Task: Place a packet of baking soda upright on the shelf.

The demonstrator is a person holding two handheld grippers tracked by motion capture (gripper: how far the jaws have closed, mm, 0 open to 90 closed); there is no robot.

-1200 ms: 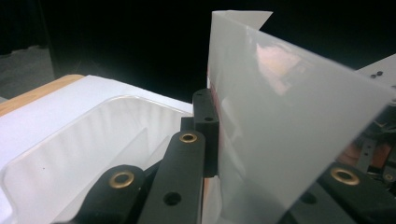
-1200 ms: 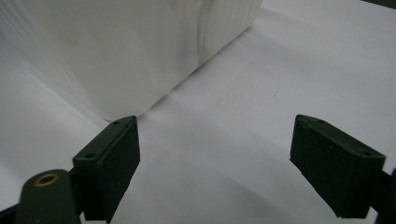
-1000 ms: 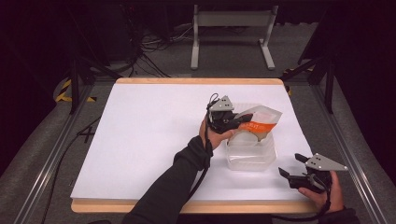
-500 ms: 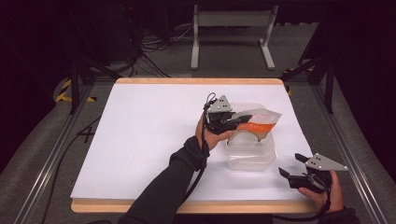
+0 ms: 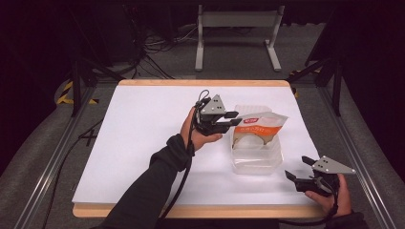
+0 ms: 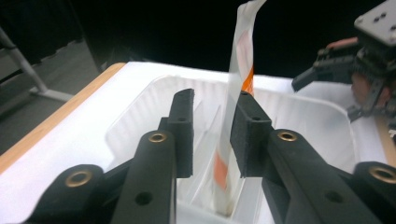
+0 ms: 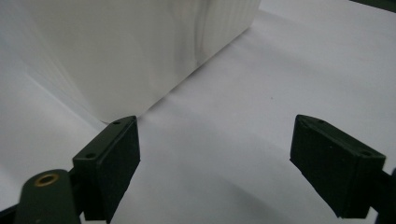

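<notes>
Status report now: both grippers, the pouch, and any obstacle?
Left gripper fingers apart around the pouch, one touching its edge. Pouch stands in the clear tub. Right gripper open, low beside the tub. Nothing in the way.

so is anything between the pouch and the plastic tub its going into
Nothing visible. The left gripper has the pouch edge between its jaws, with a gap still showing, right over the open clear tub. The right gripper sits open, off to the side.
</notes>
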